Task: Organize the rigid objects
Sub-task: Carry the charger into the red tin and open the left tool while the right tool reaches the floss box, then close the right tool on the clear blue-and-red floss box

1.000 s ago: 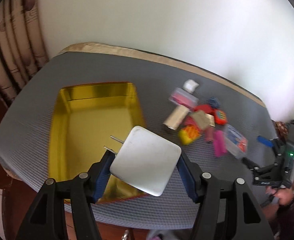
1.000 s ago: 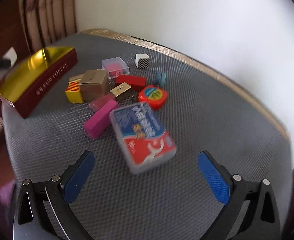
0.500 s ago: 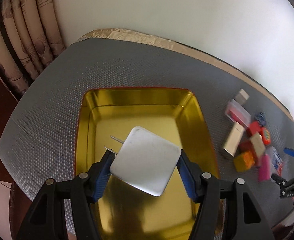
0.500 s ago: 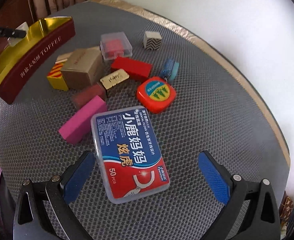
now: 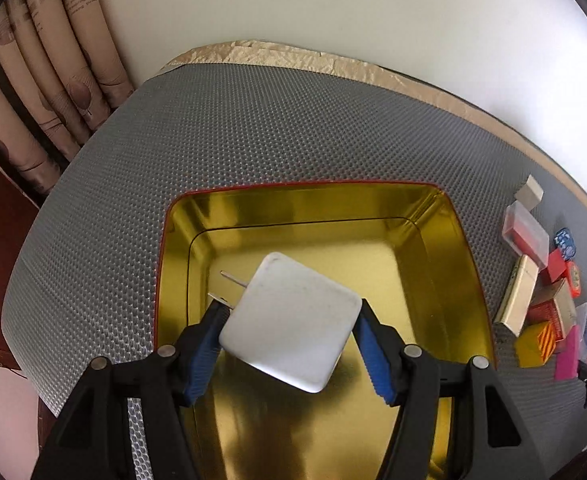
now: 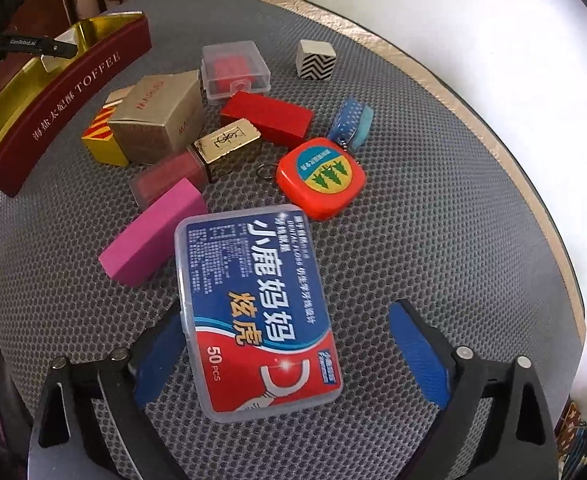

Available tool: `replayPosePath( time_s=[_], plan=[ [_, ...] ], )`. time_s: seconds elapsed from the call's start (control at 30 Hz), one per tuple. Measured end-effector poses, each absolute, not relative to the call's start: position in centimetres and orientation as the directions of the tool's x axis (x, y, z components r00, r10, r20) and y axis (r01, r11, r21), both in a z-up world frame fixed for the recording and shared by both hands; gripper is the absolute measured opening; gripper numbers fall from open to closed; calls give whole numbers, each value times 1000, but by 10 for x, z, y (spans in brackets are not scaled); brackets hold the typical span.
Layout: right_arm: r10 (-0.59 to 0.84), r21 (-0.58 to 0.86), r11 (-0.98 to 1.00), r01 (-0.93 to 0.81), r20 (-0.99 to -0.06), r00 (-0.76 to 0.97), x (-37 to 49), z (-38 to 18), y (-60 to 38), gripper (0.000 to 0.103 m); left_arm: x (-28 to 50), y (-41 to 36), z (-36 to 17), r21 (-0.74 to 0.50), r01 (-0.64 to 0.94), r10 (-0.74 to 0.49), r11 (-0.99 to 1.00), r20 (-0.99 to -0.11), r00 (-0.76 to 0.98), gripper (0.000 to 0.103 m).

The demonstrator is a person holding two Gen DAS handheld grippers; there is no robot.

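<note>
Your left tool (image 5: pixel 289 330), pinching the white charger (image 5: pixel 291 320), has come over the gold tin (image 5: pixel 313 204), ready for release, while your right tool (image 6: pixel 289 354) is closing around the floss box (image 6: pixel 253 312).

The gold tin (image 5: pixel 433 216) is wide open on top, and its floor is bare under the white plug (image 5: pixel 289 320), so a gripper can go straight down into it. The far and left parts of the gray mat (image 5: pixel 253 128) are free. On the right side the way is crowded: the floss box (image 6: pixel 253 312), pink block (image 6: pixel 153 236), orange tape measure (image 6: pixel 320 178), red block (image 6: pixel 267 118) and cardboard box (image 6: pixel 157 118) sit close together, but the mat to their right (image 6: pixel 453 208) is open.
</note>
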State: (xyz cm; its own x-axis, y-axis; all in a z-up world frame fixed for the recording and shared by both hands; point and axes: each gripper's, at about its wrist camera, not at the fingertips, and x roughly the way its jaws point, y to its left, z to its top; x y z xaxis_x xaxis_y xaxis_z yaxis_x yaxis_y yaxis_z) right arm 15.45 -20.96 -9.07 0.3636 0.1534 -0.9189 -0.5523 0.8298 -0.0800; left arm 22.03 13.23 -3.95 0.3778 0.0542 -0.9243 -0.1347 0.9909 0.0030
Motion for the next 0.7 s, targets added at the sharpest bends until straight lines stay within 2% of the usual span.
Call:
replayPosePath(
  time_s=[0.1,0.13,0.17,0.27,0.57,0.7],
  plan=[
    [158,-70,829,-555,-923,351,160,-92,-205,95,224,135,-44,17,-141,67,990,-930,362,65],
    [159,-67,829,-555,-924,349,161,-93,-204,90,225,136,-46,22,-143,72,989,-933,352,65],
    [165,-56,829,-557,-926,340,162,-93,-203,79,227,136,-47,27,-145,76,989,-936,344,65],
    [192,-17,833,-552,-928,319,168,-91,-202,60,229,136,-47,41,-145,90,989,-934,345,65],
    [180,-21,860,-510,-923,341,169,-89,-202,60,224,138,-11,38,-105,83,994,-885,458,66],
    [187,-10,873,-488,-916,354,168,-87,-205,60,206,147,11,-44,-166,45,985,-866,498,66]
  ],
)
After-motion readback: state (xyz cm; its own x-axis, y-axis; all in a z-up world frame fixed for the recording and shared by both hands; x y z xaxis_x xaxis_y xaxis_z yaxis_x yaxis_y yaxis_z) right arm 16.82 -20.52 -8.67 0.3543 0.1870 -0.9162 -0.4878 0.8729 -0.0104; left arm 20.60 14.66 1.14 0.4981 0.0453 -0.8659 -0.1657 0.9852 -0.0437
